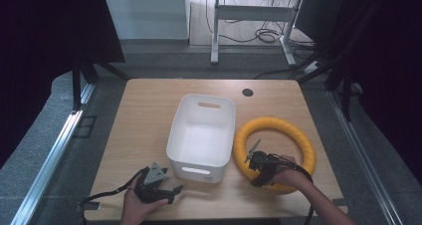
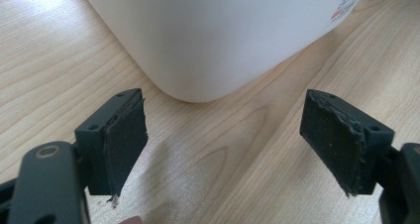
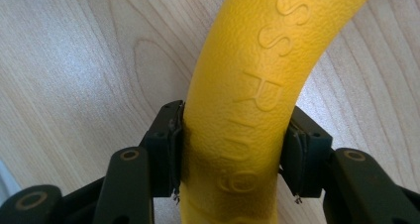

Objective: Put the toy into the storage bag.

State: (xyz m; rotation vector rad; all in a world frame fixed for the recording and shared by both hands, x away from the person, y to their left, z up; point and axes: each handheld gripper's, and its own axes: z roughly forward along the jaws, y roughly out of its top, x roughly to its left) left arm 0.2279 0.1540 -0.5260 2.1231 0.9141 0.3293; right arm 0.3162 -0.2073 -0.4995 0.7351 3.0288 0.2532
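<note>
One yellow ring (image 1: 274,148), pebbled foam tube, lies right of one smooth white plastic bin (image 1: 202,137). Right gripper (image 3: 233,149) clamps the ring's near arc; left gripper (image 2: 225,144) gapes, holding nothing.

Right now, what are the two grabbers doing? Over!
Right gripper clamped on the yellow ring, flat on the table. Left gripper open, empty, facing the white bin. Nothing in the way.

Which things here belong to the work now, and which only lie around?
In use:
- yellow ring, clamped by the right tool
- white bin, likely the target

Idle:
- left tool, open, holding nothing
- black disc on the table
</note>
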